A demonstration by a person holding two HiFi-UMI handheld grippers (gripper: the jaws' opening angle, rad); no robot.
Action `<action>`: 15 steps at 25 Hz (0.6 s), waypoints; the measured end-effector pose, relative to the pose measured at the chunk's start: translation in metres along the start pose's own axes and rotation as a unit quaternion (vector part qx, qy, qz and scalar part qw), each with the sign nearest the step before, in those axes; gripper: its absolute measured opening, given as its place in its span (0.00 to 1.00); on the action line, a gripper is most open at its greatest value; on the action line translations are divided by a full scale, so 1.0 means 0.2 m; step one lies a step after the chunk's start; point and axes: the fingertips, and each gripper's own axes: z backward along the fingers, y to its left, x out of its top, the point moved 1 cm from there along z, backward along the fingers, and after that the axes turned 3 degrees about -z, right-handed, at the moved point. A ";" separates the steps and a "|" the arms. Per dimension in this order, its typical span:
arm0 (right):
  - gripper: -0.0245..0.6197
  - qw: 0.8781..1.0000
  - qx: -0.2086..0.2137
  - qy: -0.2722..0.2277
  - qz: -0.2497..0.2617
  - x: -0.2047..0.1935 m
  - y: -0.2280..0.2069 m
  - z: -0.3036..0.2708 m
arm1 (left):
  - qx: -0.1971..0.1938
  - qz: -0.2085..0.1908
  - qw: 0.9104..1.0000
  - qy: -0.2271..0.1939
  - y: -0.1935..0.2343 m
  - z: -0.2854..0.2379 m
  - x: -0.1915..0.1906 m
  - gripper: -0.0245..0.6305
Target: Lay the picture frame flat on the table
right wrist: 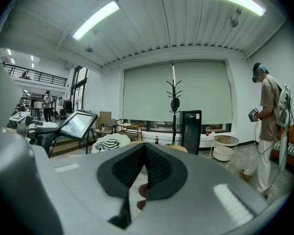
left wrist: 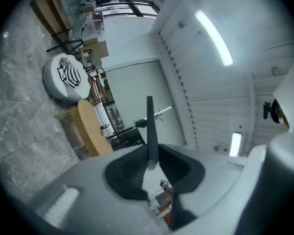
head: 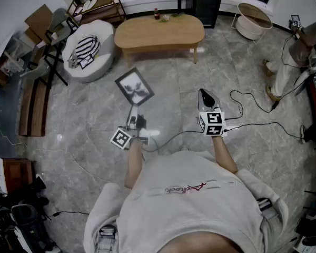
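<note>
My left tongs (head: 132, 111) pinch the picture frame (head: 134, 87) by its near edge — looks light, stiff, maybe glass-fronted; right tongs (head: 204, 96) pressed together.

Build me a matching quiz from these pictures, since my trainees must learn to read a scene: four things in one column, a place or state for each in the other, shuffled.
Things
1. picture frame
2. left tongs
3. right tongs
4. red bottle

Places and states
a. standing on the wooden table
b. shut, with nothing held
c. up in the air above the grey floor
d. clamped on a thin edge

Right pairs: 1-c, 2-d, 3-b, 4-a.
</note>
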 end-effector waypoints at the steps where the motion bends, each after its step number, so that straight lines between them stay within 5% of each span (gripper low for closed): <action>1: 0.04 1.000 0.001 -0.001 0.001 0.00 0.00 0.00 | -0.001 -0.002 1.000 -0.001 0.00 0.00 0.00 0.14; 15: 0.04 1.000 0.013 -0.007 -0.007 0.02 -0.10 0.00 | -0.003 -0.005 1.000 -0.007 -0.04 -0.09 -0.06 0.14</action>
